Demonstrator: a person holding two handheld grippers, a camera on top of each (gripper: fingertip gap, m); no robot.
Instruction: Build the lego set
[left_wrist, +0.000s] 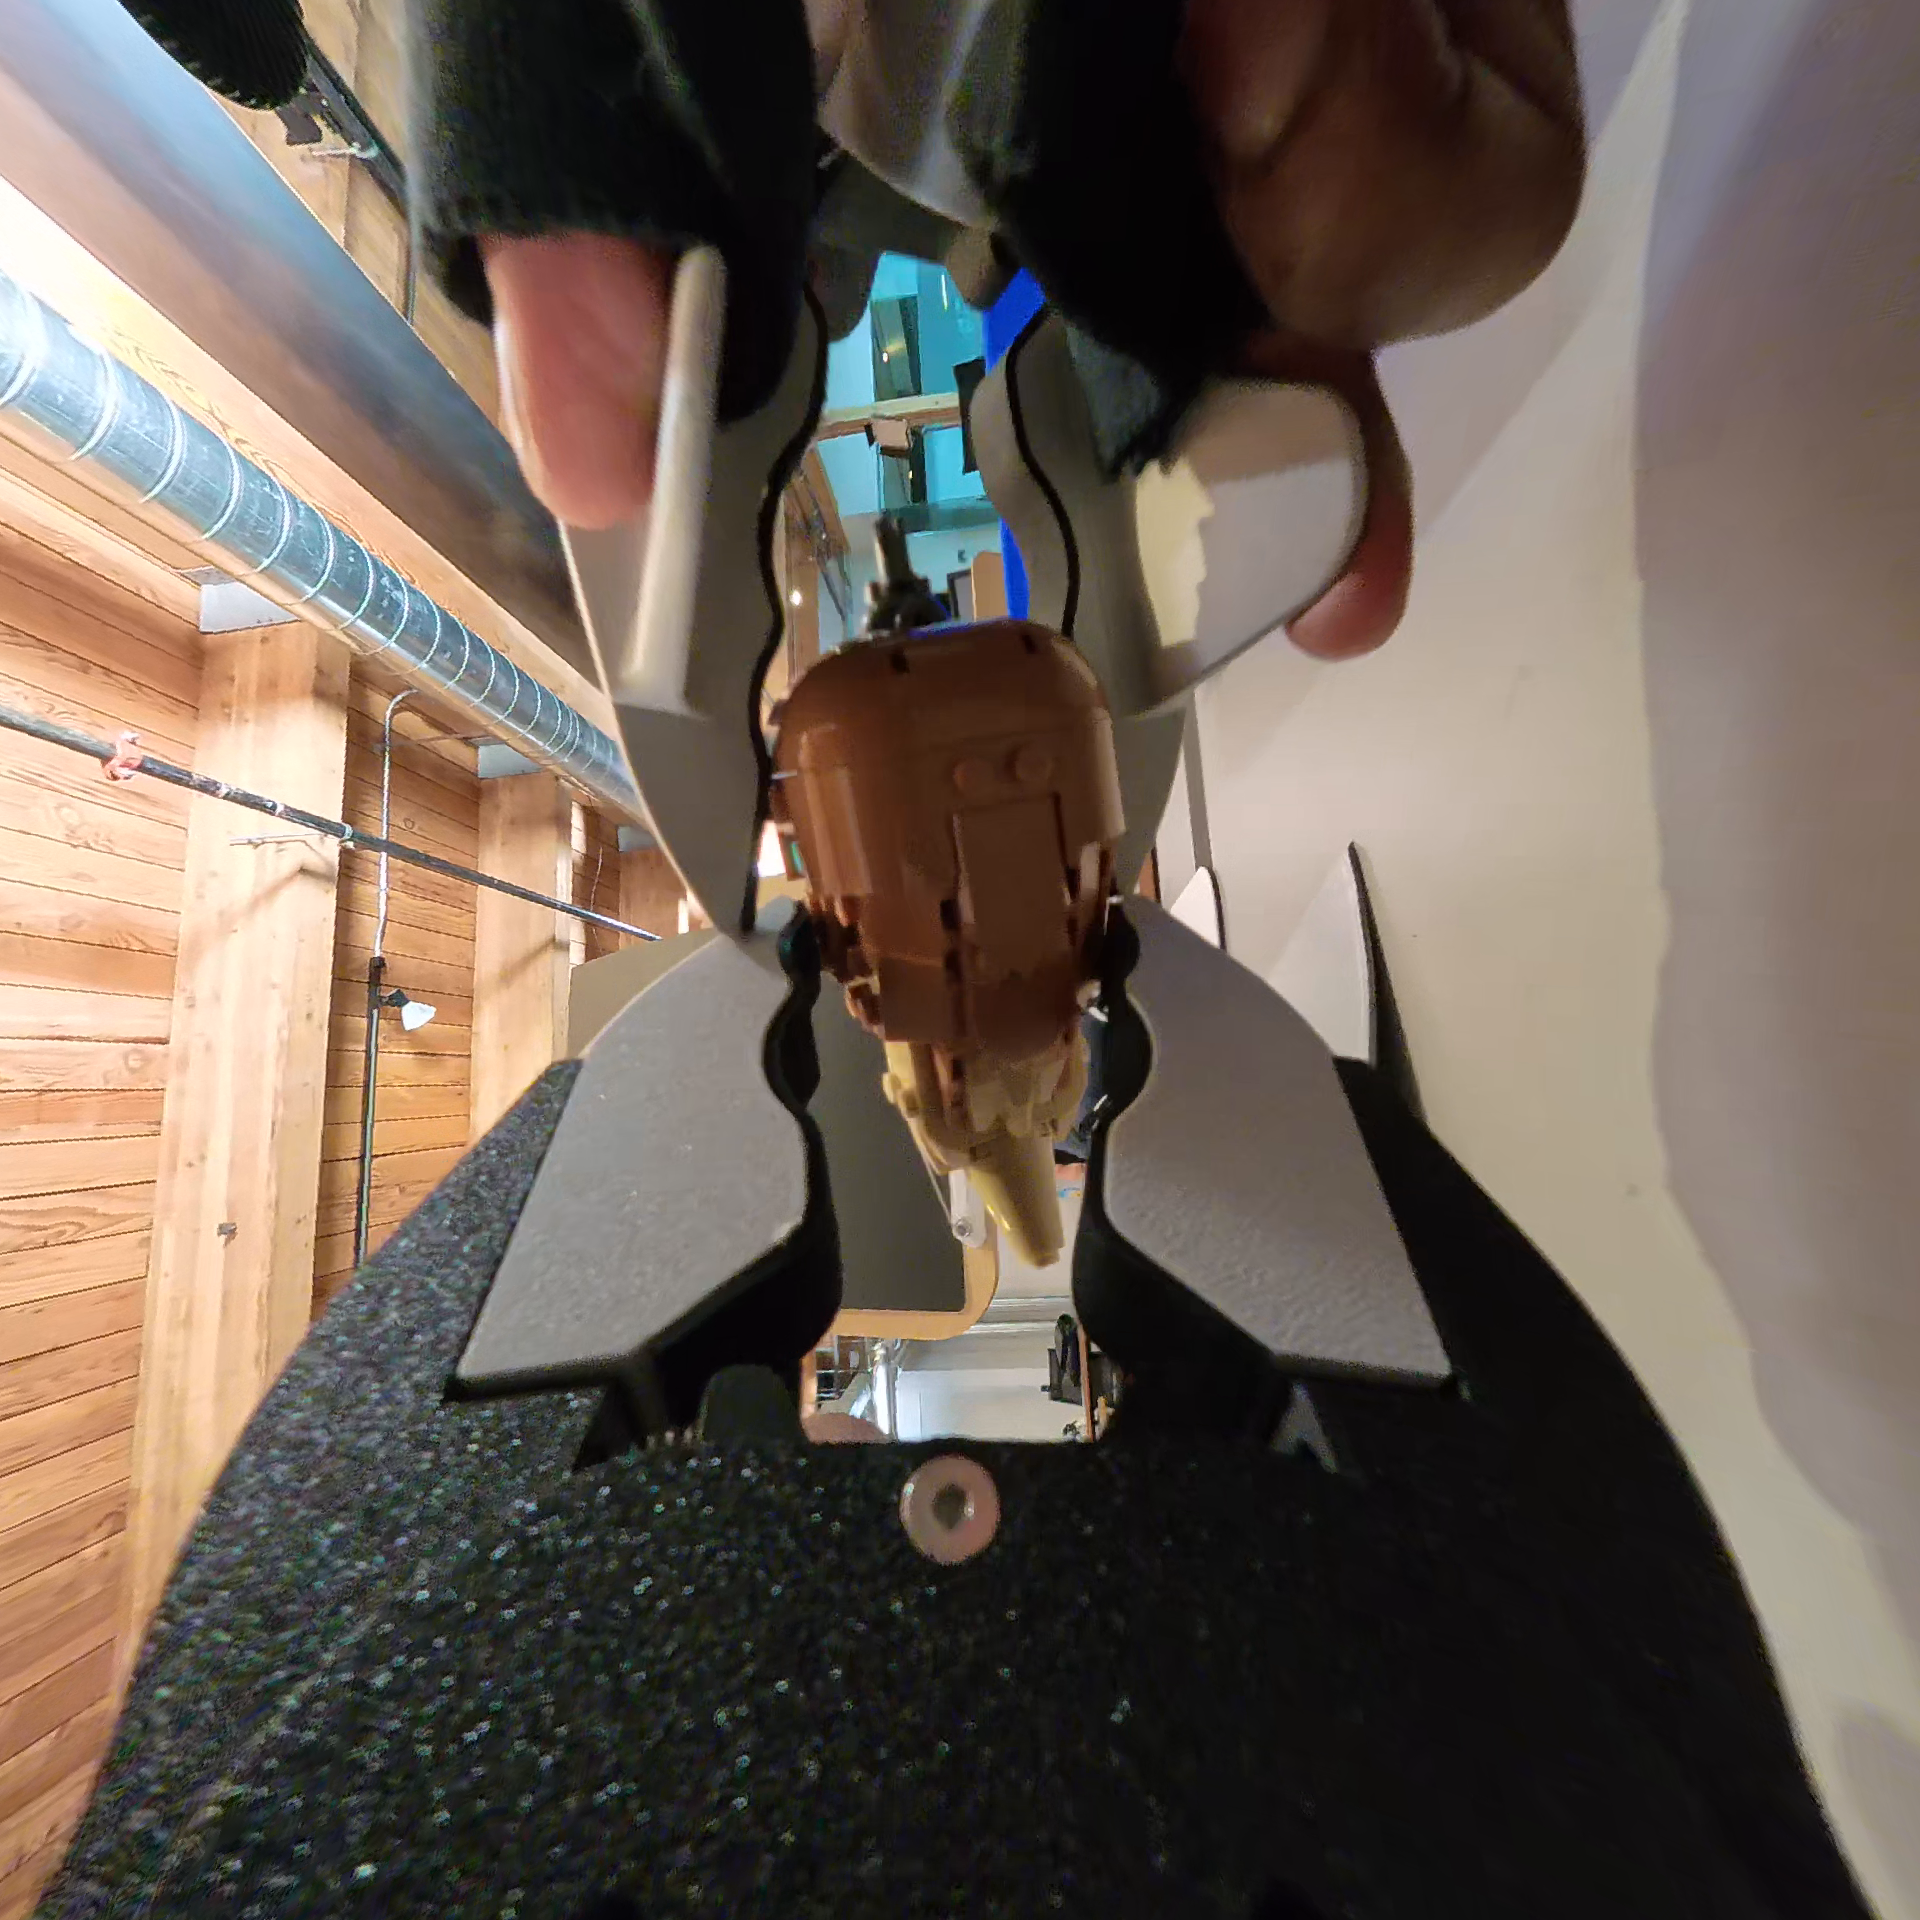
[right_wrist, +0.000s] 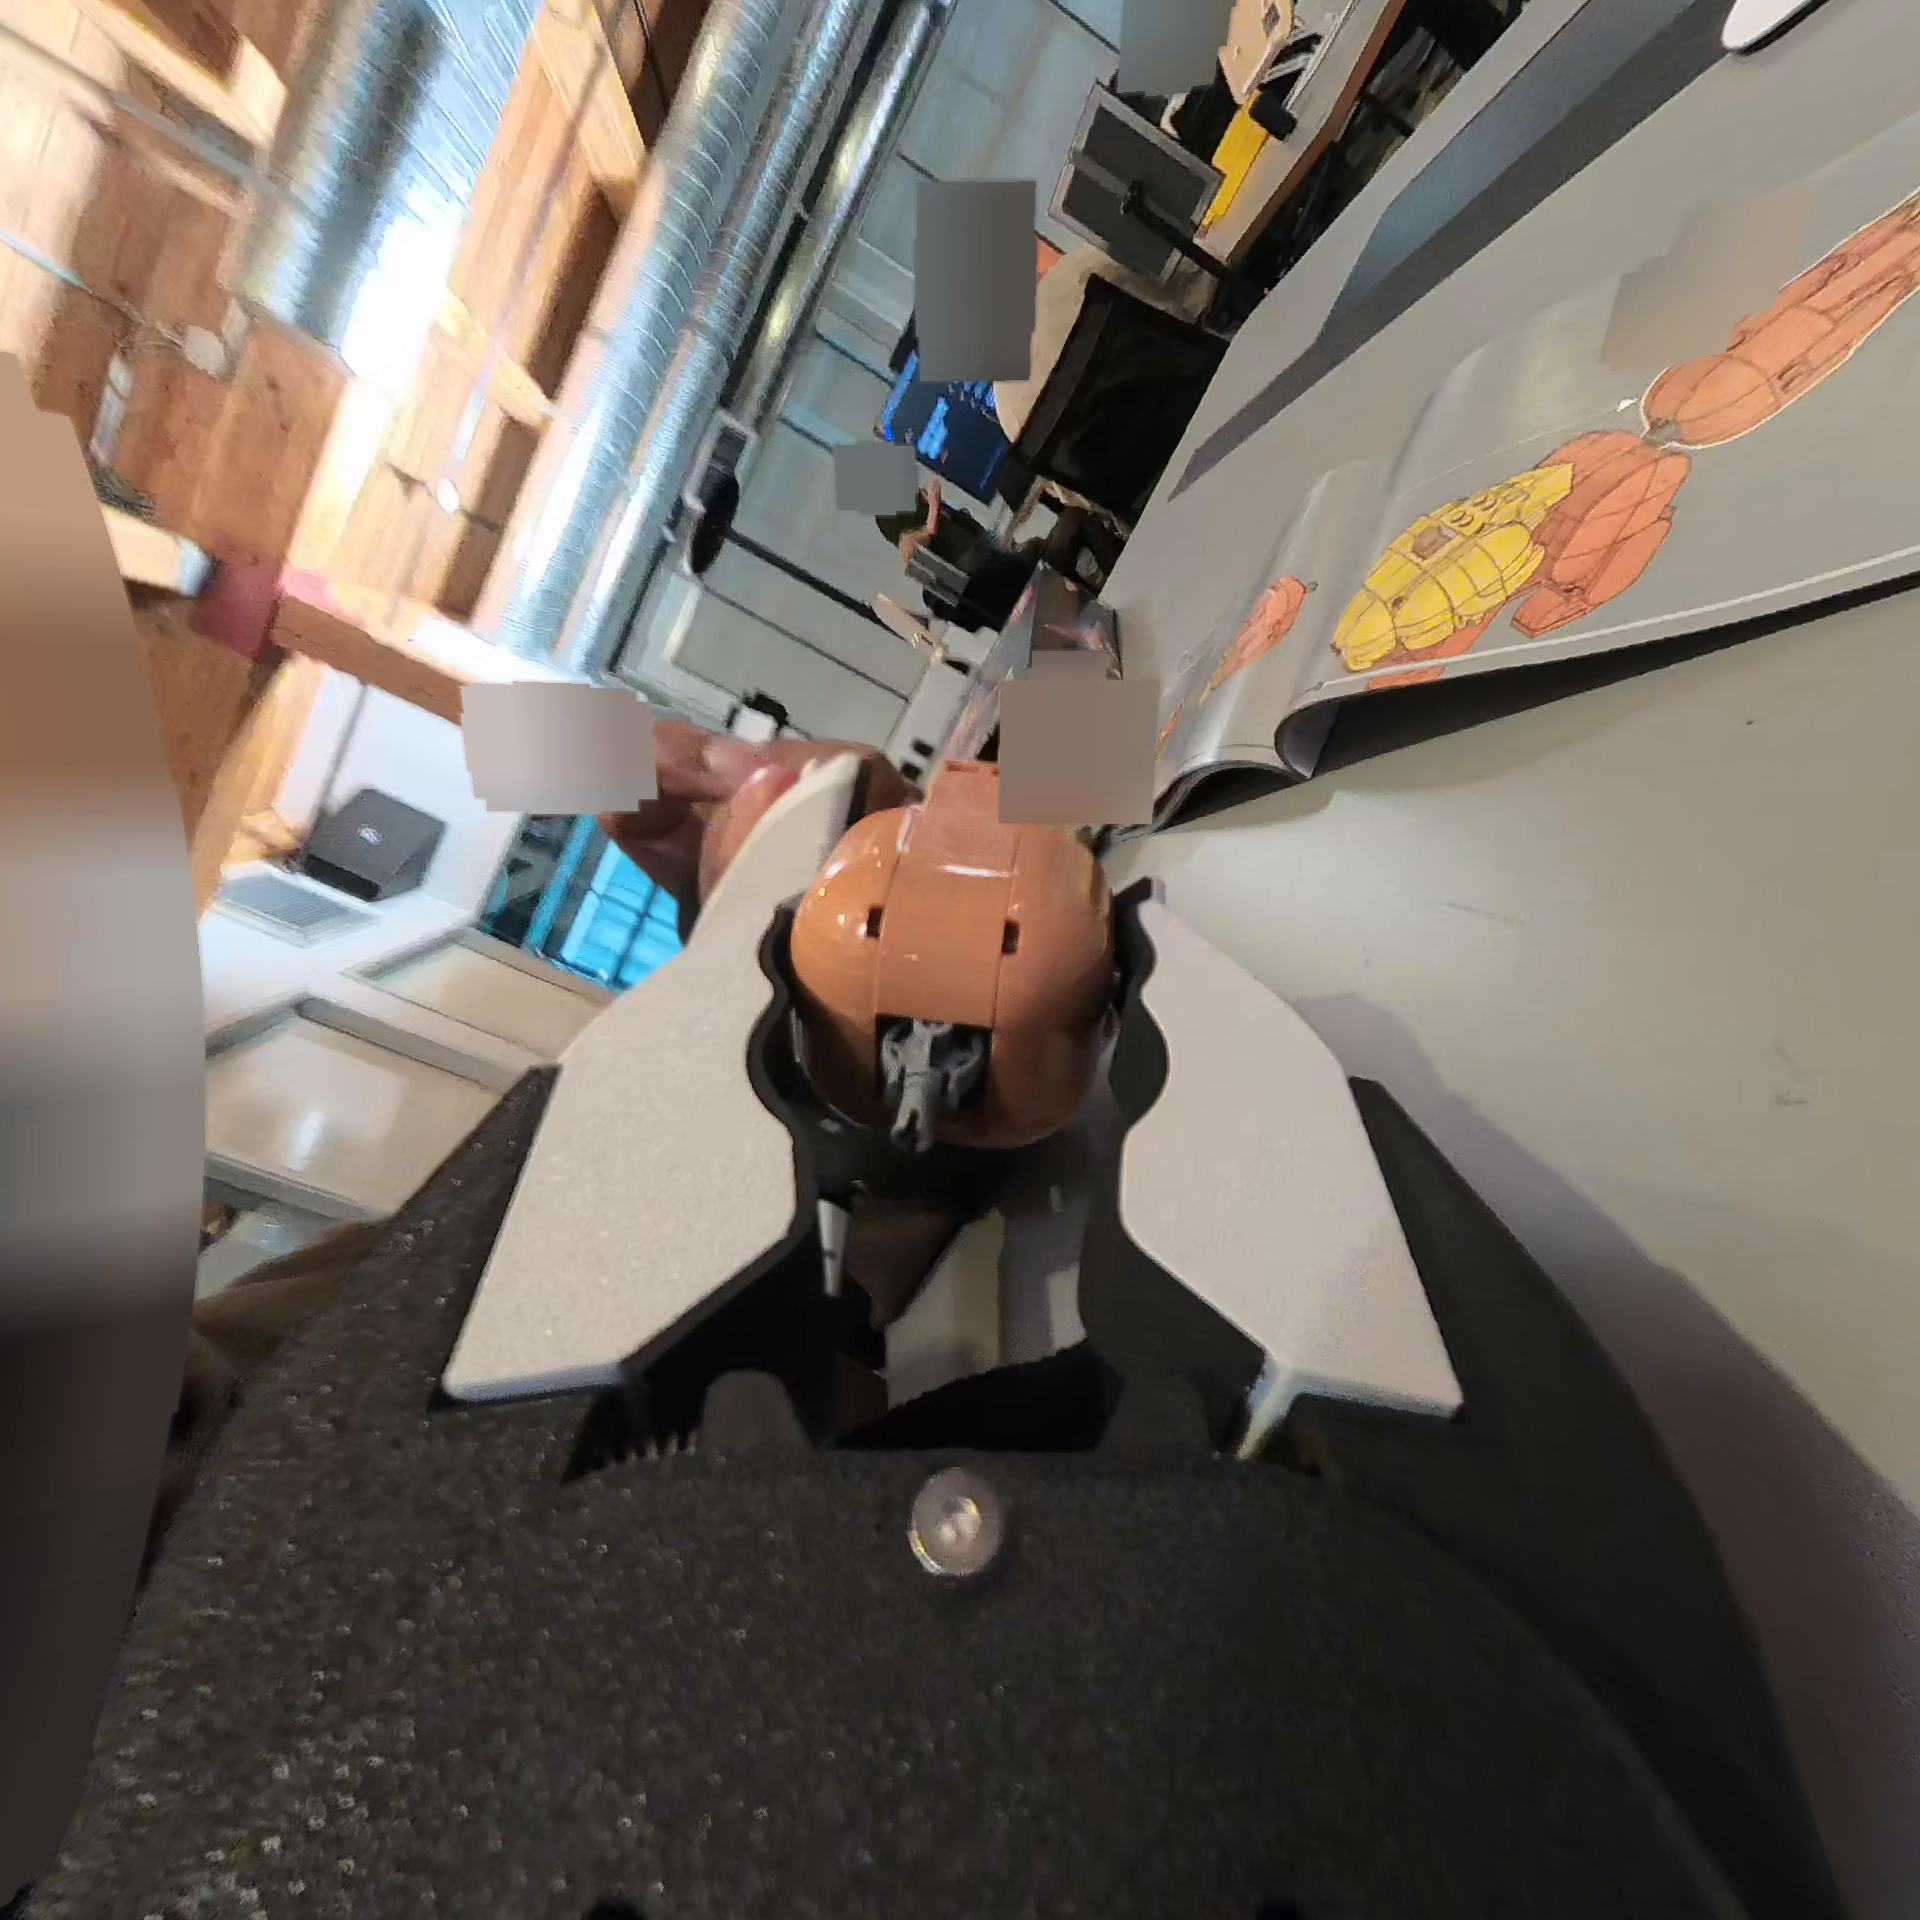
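The brown lego model (left_wrist: 940, 862) was clamped at its narrow end by the left gripper (left_wrist: 951, 951). Its rounded end (right_wrist: 951, 987) was gripped by the right gripper (right_wrist: 951, 997), beside an open instruction booklet (right_wrist: 1455, 582).

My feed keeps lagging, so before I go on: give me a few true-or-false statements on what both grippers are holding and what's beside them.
1. The left gripper is shut on the brown lego model. True.
2. The right gripper hangs open and empty. False: it clamps the model's rounded end.
3. A grey connector sticks out of that rounded end. True.
4. The model's narrow tip is blue. False: it is tan.
5. An open instruction booklet lies on the grey table. True.
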